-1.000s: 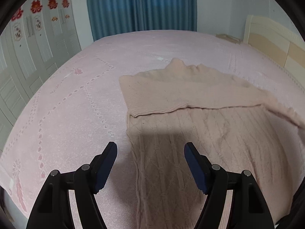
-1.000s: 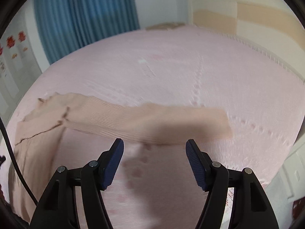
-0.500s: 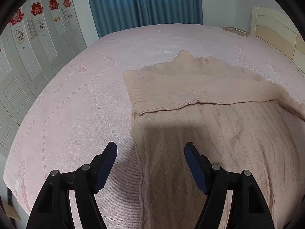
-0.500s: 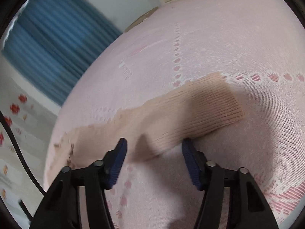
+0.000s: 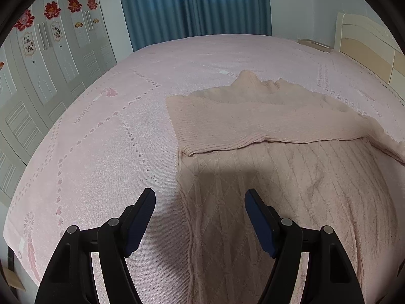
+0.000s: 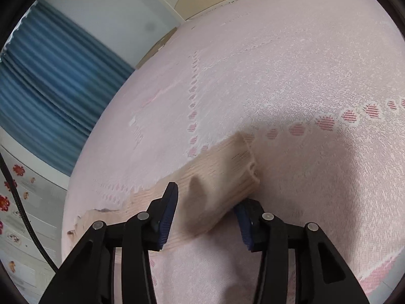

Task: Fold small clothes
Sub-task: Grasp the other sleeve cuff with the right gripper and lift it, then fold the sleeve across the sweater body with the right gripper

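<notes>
A: Beige knit, that's the sweater (image 5: 291, 177), spread flat on the pink bedspread (image 5: 114, 139). Where is the left gripper (image 5: 200, 204)?

B: Low over the near left edge of the sweater's cable-knit body, pointing along the bed toward the blue curtain (image 5: 195, 5). Its blue pads (image 5: 141, 217) stand wide apart with nothing between them; the left one is over bare bedspread, the right one over the knit.

A: And the right gripper (image 6: 206, 200)?

B: Tilted, and right down at the ribbed sleeve (image 6: 220, 174) that stretches out sideways across the bedspread (image 6: 291, 76). Its jaws are spread, straddling the sleeve near the cuff. The left pad sits on top of the ribbing; the right fingertip is at the cuff's lower edge, partly hidden by cloth. Not clamped, the gap is plain.

A: Anything around them?

B: In the left view, one sleeve lies folded across the chest, just below the collar. White wardrobe doors (image 5: 45, 63) with red paper cut-outs stand to the left, a cream headboard (image 5: 367, 40) to the right. Nothing blocks the left gripper; its shadow falls on the knit.

A: What does only one camera give?

B: The left one shows the whole body and folded sleeve, but the outstretched sleeve only as it leaves the frame. The right one shows that sleeve's cuff up close, a black cable (image 6: 22, 215) at the left edge, and a curtain (image 6: 50, 88) that is blurred.
</notes>
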The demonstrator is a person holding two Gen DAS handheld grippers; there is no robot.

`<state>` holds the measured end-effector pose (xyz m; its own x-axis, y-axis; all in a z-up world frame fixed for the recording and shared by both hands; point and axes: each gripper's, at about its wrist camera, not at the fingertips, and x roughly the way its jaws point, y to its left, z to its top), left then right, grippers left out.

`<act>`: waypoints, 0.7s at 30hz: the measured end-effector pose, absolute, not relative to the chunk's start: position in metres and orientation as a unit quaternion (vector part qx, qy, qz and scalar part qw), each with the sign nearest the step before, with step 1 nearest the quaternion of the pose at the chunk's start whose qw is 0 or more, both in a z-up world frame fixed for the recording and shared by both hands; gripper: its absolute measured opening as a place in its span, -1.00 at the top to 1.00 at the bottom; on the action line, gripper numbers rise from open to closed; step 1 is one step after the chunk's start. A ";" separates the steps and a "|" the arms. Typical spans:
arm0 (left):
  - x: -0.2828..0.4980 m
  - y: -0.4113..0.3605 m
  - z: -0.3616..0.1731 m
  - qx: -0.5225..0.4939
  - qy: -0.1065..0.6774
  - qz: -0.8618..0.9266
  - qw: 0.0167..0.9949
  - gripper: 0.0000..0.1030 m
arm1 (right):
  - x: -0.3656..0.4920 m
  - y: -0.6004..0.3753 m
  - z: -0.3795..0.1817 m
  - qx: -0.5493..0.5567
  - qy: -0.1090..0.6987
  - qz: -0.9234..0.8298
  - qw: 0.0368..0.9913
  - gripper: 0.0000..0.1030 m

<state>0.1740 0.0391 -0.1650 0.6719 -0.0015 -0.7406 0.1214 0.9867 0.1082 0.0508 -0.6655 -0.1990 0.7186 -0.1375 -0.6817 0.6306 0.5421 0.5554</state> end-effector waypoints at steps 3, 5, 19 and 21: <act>0.174 0.041 -0.165 0.070 0.402 -0.031 0.913 -0.38 | 0.055 -0.660 -0.192 0.395 0.307 -0.243 0.831 0.29; 0.175 0.043 -0.164 0.066 0.402 -0.030 0.913 -0.38 | 0.059 -0.654 -0.186 0.381 0.311 -0.240 0.837 0.78; 0.171 0.104 -0.158 -0.027 0.398 0.000 0.917 -0.38 | 0.145 -0.506 -0.024 0.182 0.281 -0.186 0.924 0.89; 0.168 0.117 -0.159 -0.037 0.391 0.009 0.920 -0.38 | 0.176 -0.456 -0.002 0.150 0.280 -0.157 0.935 0.89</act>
<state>0.1677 0.1168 -0.1591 0.6940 -0.0122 -0.7199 -0.0463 0.9970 -0.0616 0.1762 -0.4564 -0.0020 0.7938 -0.2097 -0.5709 0.3780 0.9055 0.1929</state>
